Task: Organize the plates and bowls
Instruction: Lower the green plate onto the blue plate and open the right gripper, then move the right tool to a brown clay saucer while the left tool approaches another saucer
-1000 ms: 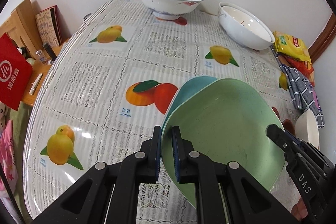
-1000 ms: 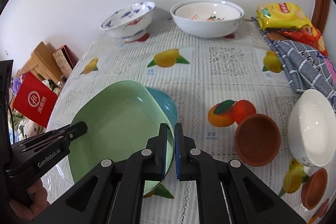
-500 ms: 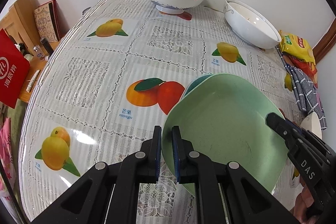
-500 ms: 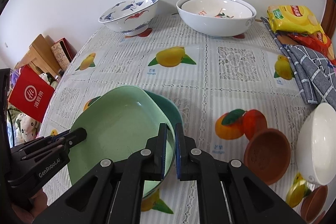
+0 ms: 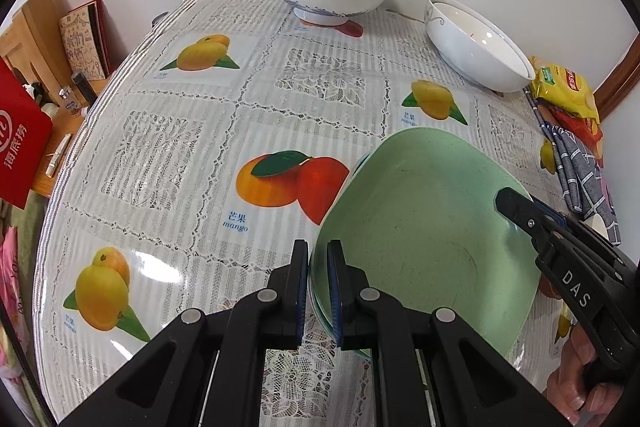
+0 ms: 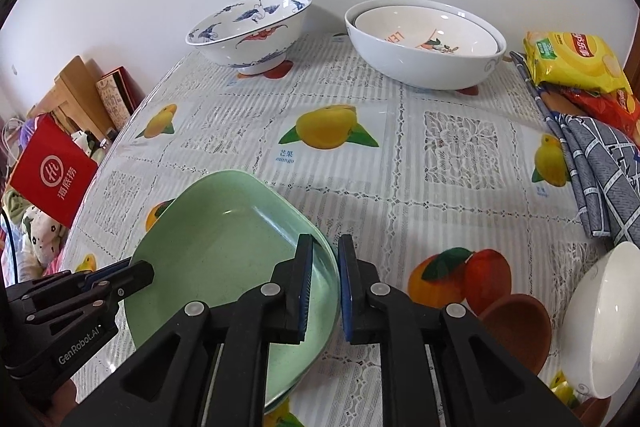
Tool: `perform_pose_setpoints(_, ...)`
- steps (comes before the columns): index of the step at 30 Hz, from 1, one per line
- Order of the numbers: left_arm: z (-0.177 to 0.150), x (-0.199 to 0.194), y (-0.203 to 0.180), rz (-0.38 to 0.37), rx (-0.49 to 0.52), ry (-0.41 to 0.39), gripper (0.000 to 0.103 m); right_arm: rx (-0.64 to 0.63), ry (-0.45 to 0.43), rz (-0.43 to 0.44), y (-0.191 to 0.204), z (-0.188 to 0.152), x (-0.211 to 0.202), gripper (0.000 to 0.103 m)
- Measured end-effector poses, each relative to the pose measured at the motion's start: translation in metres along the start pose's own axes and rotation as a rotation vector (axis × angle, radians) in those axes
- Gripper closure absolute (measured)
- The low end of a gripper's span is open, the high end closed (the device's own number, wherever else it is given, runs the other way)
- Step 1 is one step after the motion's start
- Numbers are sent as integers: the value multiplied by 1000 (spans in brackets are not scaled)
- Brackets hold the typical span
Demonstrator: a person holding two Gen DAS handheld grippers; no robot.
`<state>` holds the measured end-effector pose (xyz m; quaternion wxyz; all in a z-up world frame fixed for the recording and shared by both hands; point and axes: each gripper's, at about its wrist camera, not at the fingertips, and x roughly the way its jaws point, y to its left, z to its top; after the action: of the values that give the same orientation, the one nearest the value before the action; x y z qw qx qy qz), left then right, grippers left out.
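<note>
A pale green square plate rests nested on a teal plate whose rim peeks out at its far left. My left gripper is shut on the green plate's near-left rim. In the right wrist view the green plate lies low left; my right gripper straddles its right rim with the jaws slightly parted, grip loosened. The left gripper also shows in the right wrist view, and the right gripper in the left wrist view.
A blue-patterned bowl and nested white bowls stand at the back. A brown bowl and a white bowl sit at right. Snack bags and a checked cloth lie far right.
The green plate has come down onto the teal plate, now almost covering it. My right gripper's jaws have parted slightly at the rim. The left stays clamped.
</note>
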<state>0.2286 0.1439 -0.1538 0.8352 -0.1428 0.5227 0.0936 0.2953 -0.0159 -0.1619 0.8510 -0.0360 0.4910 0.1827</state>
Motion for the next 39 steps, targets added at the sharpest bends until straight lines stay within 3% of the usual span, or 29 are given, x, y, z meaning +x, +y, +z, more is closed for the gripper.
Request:
perform_pose_setpoints(4, 0, -3, 0, -7, 4, 1, 93, 8, -5, 9, -1, 0, -4, 85)
perform_pose_setpoints(8, -3, -13, -2, -6, 23, -17, 80, 17, -31, 15, -1, -3, -17, 79)
perform_pose_setpoints(14, -9, -32, -9, -23, 50, -46, 80, 29, -68, -4, -8, -18, -48, 78)
perform_pose_setpoints(19, -17, -56, -22, -46, 87, -84, 76, 31, -118, -76, -25, -39, -86, 78)
perform_pose_setpoints(23, -23, -74, -40, -77, 121, -116, 70, 58, -163, -164, -50, -55, -122, 77)
perform_pose_setpoints(28, -36, -93, -73, -104, 190, -145, 69, 144, -207, -219, -91, -80, -163, 68)
perform_pose_setpoints(32, -47, -104, -99, -123, 241, -161, 69, 209, -234, -276, -122, -103, -187, 66)
perform_pose_setpoints(39, -65, -109, -138, -148, 299, -164, 69, 327, -204, -248, -170, -139, -212, 66)
